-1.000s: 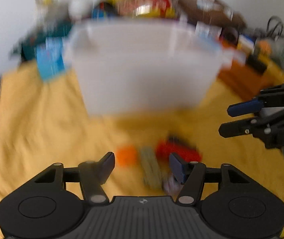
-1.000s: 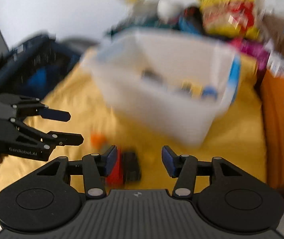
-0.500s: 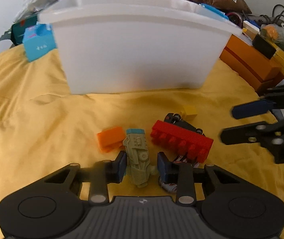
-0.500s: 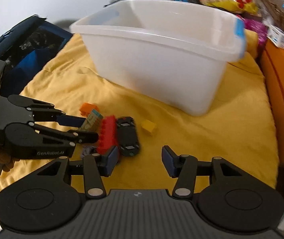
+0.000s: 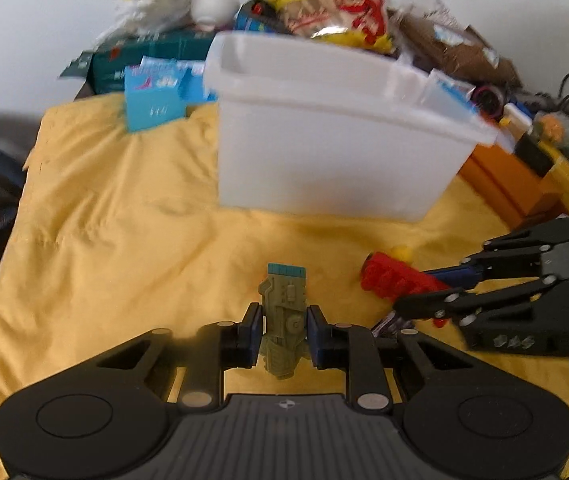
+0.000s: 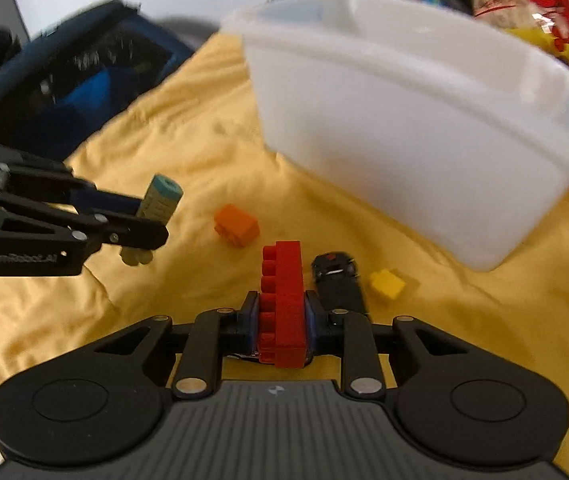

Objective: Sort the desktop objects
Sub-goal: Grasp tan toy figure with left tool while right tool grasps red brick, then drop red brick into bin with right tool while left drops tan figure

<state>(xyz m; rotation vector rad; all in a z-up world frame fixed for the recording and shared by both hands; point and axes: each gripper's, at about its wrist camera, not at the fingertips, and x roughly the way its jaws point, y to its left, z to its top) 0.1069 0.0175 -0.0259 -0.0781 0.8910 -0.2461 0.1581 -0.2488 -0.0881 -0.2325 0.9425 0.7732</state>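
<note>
- Olive-green toy vehicle with a teal end sits clamped between the left gripper jaws, lifted clear of the cloth as the right wrist view shows it.
- Red brick is pinched in the right gripper, jaws closed on its long sides; whether it is off the cloth I cannot tell.
- White bin stands just ahead of both, open top; likely drop target.
- To do it well: raise each piece above the rim before moving forward, take the arms in one at a time so they don't collide, release low inside the bin.
- Left on the cloth: orange block, black toy car, yellow block, close together near the bin's front wall.
- Surface is a wrinkled yellow cloth; soft, so small pieces may tip.
- Beyond the bin: snack bags, boxes, cables; white wall behind.
</note>
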